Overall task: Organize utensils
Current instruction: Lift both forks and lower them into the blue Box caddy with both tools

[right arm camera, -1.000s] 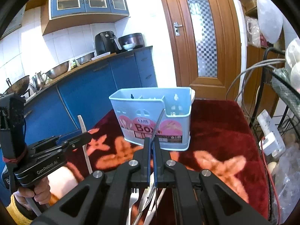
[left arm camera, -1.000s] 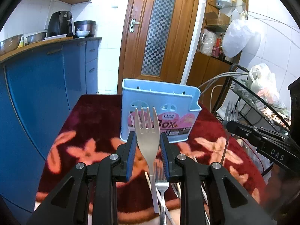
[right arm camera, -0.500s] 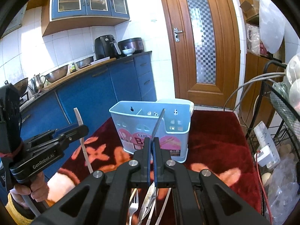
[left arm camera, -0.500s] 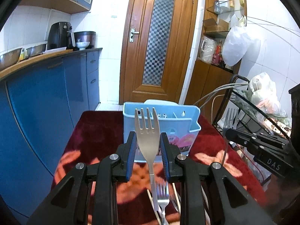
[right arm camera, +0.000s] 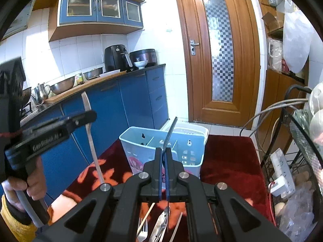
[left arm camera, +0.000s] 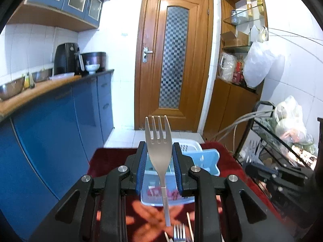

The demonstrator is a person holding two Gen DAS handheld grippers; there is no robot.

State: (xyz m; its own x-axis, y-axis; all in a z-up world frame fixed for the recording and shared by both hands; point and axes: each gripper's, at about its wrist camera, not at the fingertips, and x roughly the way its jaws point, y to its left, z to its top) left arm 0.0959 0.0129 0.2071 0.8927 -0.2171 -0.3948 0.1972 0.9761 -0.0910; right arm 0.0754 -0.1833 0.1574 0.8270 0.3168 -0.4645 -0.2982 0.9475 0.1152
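Left tool [left arm camera: 158, 161]: blue pads pinch the fork [left arm camera: 158, 151] at the base of its head; tines point up, handle hangs down.
Fork position: held in the air, in front of and above the light-blue utensil box [left arm camera: 210, 161] in the left wrist view.
Right tool [right arm camera: 163, 161]: pressed together on a thin, dark metal utensil [right arm camera: 170, 133] seen edge-on; its type cannot be told. Its upper end rises over the box.
Utensil box [right arm camera: 139, 151]: stands upright on the worktop [right arm camera: 228, 157], which carries a dark red cloth with orange flowers; inner dividers visible.
Loose utensils [right arm camera: 159, 225]: lie on the worktop below the right tool, including a second fork [right arm camera: 142, 233] and a pale stick [right arm camera: 146, 215].
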